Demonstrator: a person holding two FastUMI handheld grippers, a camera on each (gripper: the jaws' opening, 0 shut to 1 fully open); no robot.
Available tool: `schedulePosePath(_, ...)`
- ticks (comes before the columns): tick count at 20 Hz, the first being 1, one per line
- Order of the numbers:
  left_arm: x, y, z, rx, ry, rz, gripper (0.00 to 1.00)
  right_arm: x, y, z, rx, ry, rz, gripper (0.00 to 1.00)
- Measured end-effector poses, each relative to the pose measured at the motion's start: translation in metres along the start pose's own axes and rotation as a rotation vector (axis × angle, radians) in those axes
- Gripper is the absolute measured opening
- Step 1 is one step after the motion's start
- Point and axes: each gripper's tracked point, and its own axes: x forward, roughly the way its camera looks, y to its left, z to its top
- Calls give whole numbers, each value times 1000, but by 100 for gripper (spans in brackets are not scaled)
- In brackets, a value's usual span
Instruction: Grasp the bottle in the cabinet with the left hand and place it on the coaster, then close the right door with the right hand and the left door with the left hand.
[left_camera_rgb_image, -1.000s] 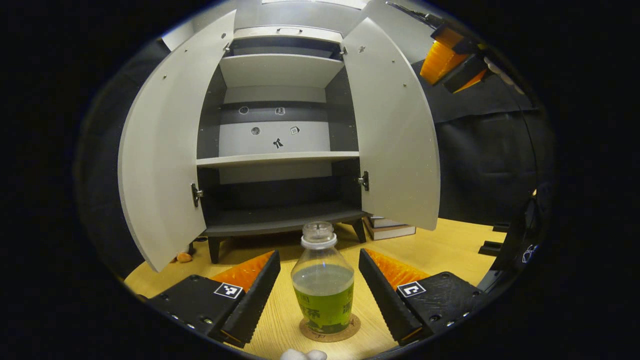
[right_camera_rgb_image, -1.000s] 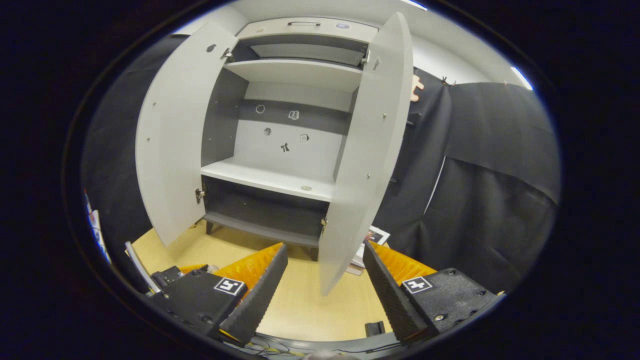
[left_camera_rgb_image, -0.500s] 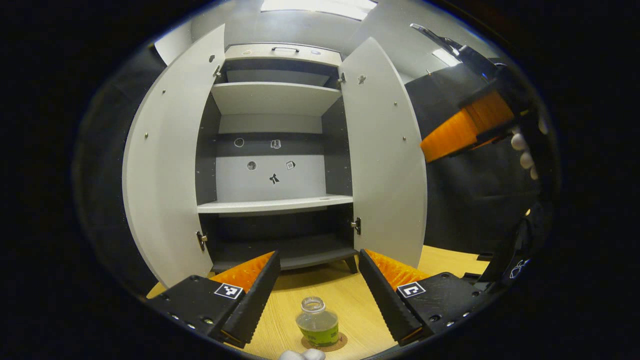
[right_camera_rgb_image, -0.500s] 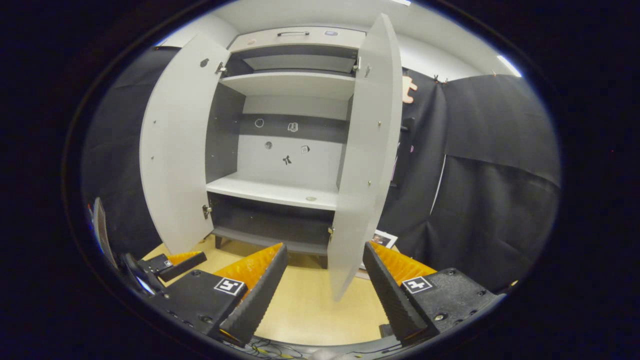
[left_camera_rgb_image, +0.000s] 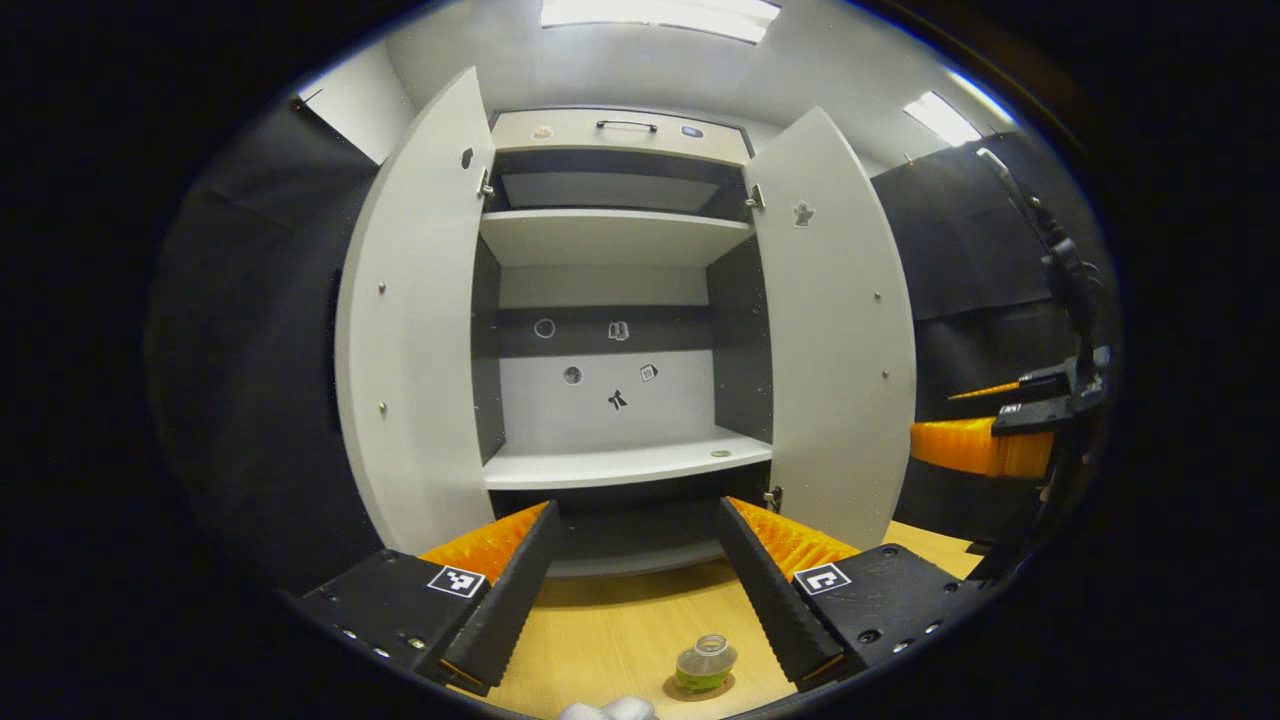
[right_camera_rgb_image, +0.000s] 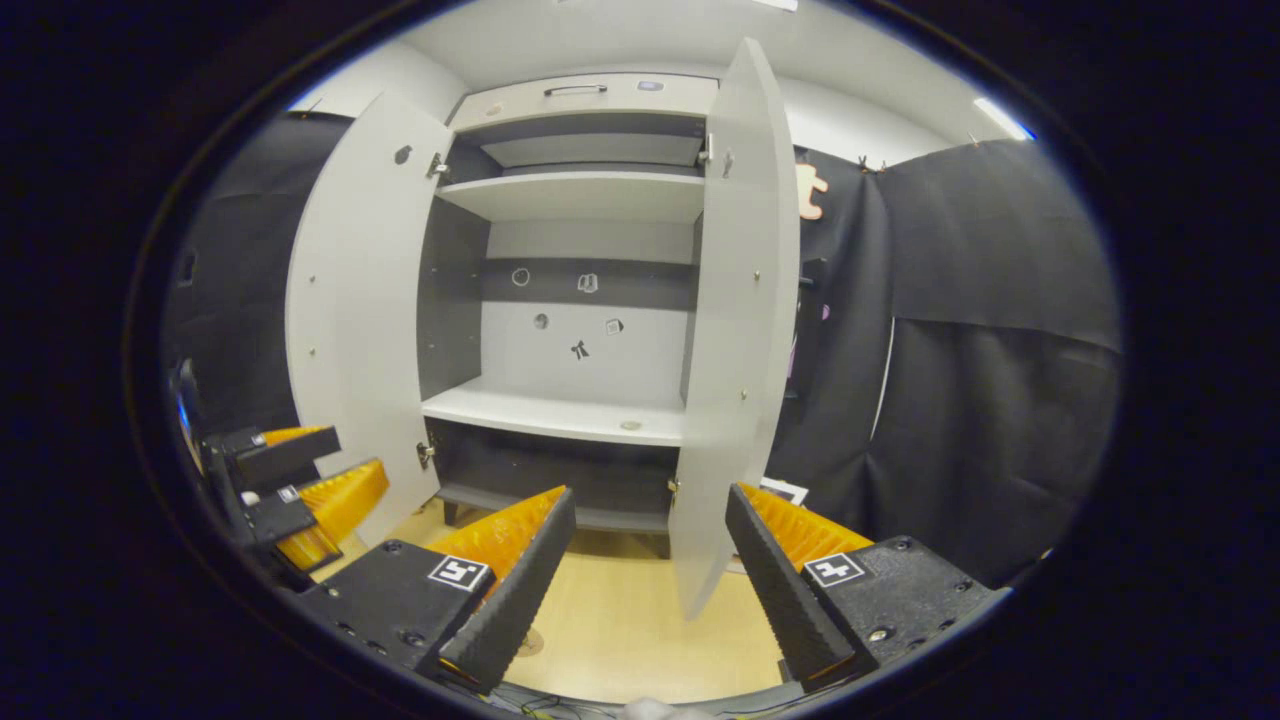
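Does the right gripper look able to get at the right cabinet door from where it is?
Probably yes: the right gripper has its jaws open, holding nothing, and the pale grey right cabinet door stands open just ahead with nothing between.

Matt cabinet (left_camera_rgb_image: 620, 300), wood-grain tabletop (left_camera_rgb_image: 620, 630)

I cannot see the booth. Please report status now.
Left gripper open, right gripper open. Bottle on coaster. Both doors open, right door unobstructed.
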Motion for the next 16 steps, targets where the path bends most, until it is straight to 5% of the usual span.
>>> schedulePosePath(8, -52, 75, 12, 18, 40, 199, 96, 7, -13, -9, 44, -15, -19, 96)
schedulePosePath(16, -52, 68, 10, 9, 56, 211, 95, 4, -69, 24, 24, -58, -78, 100)
